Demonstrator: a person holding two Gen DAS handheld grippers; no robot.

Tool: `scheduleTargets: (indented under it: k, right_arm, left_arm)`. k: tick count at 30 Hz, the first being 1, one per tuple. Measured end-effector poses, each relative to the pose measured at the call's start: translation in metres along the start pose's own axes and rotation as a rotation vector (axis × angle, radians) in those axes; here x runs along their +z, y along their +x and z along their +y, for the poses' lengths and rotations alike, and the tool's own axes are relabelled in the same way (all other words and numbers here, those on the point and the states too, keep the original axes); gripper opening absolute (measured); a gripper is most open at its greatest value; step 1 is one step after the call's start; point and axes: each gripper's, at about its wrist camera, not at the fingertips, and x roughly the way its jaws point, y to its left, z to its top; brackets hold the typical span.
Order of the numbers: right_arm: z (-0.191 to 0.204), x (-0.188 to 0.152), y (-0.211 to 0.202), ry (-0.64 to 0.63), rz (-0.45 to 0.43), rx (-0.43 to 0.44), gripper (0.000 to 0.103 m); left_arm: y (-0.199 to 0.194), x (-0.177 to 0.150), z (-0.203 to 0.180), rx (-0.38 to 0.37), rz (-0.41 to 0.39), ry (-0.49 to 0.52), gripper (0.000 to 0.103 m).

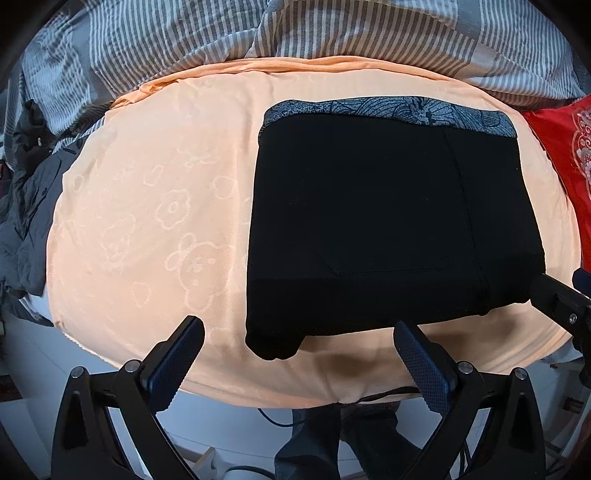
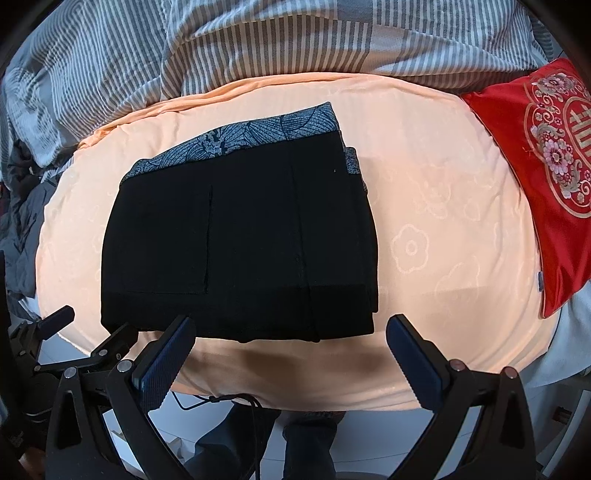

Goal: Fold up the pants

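Observation:
The black pants lie folded into a compact rectangle on the peach cover, with a blue leaf-patterned waistband lining showing along the far edge. My left gripper hovers open just in front of the pants' near edge, nothing between its fingers. In the right wrist view the same folded pants sit left of centre, patterned lining at the back. My right gripper stands open before the near edge, empty. The left gripper shows at the lower left there.
A striped grey-and-white duvet is bunched behind the peach cover. A red embroidered cushion lies at the right. Dark clothing is heaped at the left. Below the bed edge are a white floor, cables and a person's legs.

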Motion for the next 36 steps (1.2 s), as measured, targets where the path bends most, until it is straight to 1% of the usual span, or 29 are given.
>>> scheduleTargets:
  k: [19, 25, 28, 36]
  right_arm:
    - [0.000, 0.004, 0.004, -0.006, 0.010, -0.016, 0.103]
    - [-0.002, 0.006, 0.005, -0.004, 0.013, -0.019, 0.103]
    - [-0.003, 0.006, 0.006, -0.003, 0.016, -0.021, 0.103]
    - [-0.005, 0.005, 0.007, 0.006, 0.021, -0.013, 0.103]
  left_arm:
    - [0.004, 0.005, -0.010, 0.009, 0.007, 0.030, 0.103]
    - [0.005, 0.005, -0.010, 0.018, 0.005, 0.010, 0.103]
    - [0.006, 0.006, -0.009, 0.011, 0.011, 0.000, 0.103]
    - [0.004, 0.005, -0.009, 0.015, -0.014, 0.004, 0.103]
